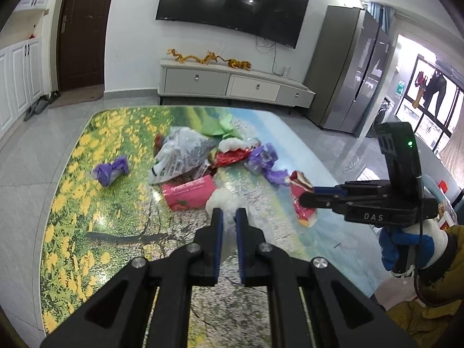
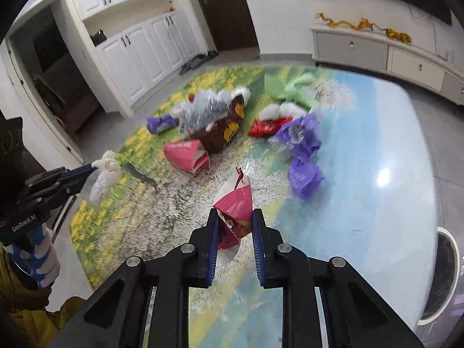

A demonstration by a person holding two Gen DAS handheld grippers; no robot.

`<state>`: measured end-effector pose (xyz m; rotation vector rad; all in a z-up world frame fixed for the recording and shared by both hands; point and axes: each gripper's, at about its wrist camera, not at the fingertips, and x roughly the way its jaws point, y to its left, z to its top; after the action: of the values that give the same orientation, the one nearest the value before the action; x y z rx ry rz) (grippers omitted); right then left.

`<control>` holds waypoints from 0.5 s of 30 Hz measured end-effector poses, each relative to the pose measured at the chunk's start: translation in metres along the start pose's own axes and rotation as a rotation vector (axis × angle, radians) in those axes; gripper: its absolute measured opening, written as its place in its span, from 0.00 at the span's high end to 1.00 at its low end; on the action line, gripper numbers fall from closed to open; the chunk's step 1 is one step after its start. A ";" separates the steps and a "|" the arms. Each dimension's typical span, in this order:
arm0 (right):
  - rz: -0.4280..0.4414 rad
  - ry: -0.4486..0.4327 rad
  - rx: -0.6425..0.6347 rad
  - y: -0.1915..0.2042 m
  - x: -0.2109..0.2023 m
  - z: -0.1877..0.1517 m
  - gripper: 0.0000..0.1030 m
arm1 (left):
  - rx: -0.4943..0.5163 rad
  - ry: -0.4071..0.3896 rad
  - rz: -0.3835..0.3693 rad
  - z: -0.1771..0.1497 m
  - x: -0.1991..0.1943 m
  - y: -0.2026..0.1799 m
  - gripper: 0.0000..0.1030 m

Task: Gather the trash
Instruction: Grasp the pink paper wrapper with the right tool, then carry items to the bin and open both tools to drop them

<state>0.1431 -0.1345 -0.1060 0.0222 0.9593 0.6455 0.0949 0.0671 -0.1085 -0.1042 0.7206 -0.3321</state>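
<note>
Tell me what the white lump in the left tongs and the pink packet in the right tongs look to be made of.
White lump: thin, soft plastic film, probably a bag; translucent, crumpled, faintly glossy. Pink packet: glossy laminated wrapper, likely plastic or foil-lined; shiny printed outside, pale inner face at its torn top.

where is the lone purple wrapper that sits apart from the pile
In the left wrist view, the purple wrapper lies on the table over the yellow flowers, left of the printed clear bag and the pink pack.
</note>
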 end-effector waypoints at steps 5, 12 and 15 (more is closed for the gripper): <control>-0.005 -0.088 0.002 -0.002 -0.043 -0.003 0.79 | 0.059 -0.033 0.002 0.006 -0.018 -0.029 0.92; -0.009 -0.154 0.025 -0.013 -0.078 -0.020 0.79 | 0.080 -0.035 -0.007 0.003 -0.026 -0.050 0.92; -0.009 -0.178 0.044 -0.019 -0.088 -0.029 0.79 | 0.078 -0.026 -0.014 0.005 -0.024 -0.055 0.92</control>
<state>0.0954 -0.2037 -0.0621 0.1120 0.8012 0.6034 0.0668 0.0230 -0.0776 -0.0395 0.6803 -0.3709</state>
